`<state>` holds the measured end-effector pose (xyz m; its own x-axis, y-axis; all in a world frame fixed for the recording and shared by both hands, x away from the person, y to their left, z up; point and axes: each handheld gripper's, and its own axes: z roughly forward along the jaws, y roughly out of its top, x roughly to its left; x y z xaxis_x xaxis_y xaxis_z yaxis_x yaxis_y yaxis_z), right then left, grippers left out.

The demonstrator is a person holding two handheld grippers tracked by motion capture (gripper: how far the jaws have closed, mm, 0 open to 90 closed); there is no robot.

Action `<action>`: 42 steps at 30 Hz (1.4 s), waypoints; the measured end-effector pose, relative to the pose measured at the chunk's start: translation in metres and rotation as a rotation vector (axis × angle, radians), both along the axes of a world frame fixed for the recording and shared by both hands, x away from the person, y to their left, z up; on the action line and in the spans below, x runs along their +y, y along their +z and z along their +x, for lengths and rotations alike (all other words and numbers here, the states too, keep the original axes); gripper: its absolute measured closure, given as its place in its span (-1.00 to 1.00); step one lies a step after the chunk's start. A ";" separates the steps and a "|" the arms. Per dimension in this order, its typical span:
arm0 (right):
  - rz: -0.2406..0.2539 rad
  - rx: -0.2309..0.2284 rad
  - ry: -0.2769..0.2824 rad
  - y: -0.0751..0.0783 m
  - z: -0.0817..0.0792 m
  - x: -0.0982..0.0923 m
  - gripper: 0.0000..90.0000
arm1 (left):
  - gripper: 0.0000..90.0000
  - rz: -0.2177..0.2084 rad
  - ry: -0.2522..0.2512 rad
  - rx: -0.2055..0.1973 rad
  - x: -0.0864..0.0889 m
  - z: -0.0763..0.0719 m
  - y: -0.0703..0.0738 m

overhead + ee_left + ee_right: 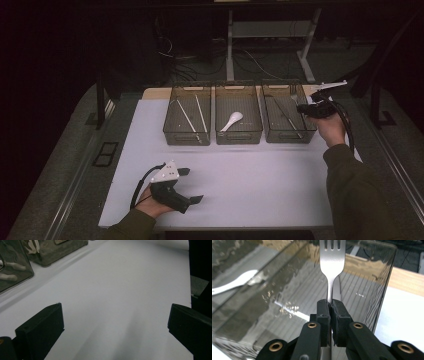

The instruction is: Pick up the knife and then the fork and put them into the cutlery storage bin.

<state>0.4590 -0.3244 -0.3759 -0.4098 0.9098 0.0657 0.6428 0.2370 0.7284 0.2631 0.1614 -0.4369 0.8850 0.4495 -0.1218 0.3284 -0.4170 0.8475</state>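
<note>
Three clear smoky bins stand in a row at the back of the white mat. My right gripper (302, 108) hangs over the right bin (287, 134), shut on the handle of a silver fork (332, 262) whose tines point away above the bin's inside. Another fork (235, 283) lies on that bin's floor. My left gripper (190, 185) rests near the mat's front left; its jaws are wide apart with only bare mat between them. The middle bin (238, 135) holds a white spoon (231, 120); the left bin (186, 137) holds chopsticks (187, 116).
The white mat (250, 175) covers a table whose wooden edge (152, 93) shows behind the bins. Beyond the table stand desk legs and cables on a dark floor. Bin corners (15, 267) appear at the left gripper view's upper left.
</note>
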 end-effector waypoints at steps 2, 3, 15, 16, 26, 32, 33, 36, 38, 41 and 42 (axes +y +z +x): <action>-0.007 0.015 -0.004 -0.004 0.002 0.000 0.88 | -1.00 0.000 0.000 0.000 0.000 0.000 0.000; -0.008 0.026 -0.005 -0.006 0.003 0.000 0.88 | -1.00 -0.001 0.000 0.001 0.000 0.000 0.000; -0.055 0.111 -0.002 -0.017 0.011 0.003 0.82 | -1.00 0.001 -0.001 0.003 -0.001 0.000 -0.001; -0.049 0.117 -0.002 -0.017 0.012 0.004 0.75 | -1.00 0.001 -0.002 0.002 -0.001 0.000 0.000; -0.021 0.111 -0.003 -0.016 0.011 0.006 0.29 | -1.00 0.003 -0.002 0.003 -0.001 0.000 -0.001; 0.065 0.089 0.006 -0.010 0.007 0.002 -0.02 | -1.00 0.001 0.000 0.004 -0.001 0.000 -0.001; 0.076 0.078 0.007 -0.008 0.006 0.001 -0.06 | -1.00 0.002 0.000 0.003 -0.001 0.000 0.000; 0.123 0.042 0.024 -0.004 0.000 0.000 -0.20 | -1.00 0.000 0.001 0.005 -0.001 0.000 0.000; 0.142 0.016 0.040 -0.001 -0.004 0.000 -0.29 | -1.00 0.000 0.001 0.006 -0.001 0.001 -0.001; 0.167 -0.006 0.063 0.000 -0.011 0.000 -0.42 | -1.00 -0.003 0.003 0.006 -0.001 0.000 0.000; 0.172 -0.011 0.072 0.000 -0.013 0.000 -0.48 | -1.00 -0.003 0.003 0.006 -0.001 0.000 0.000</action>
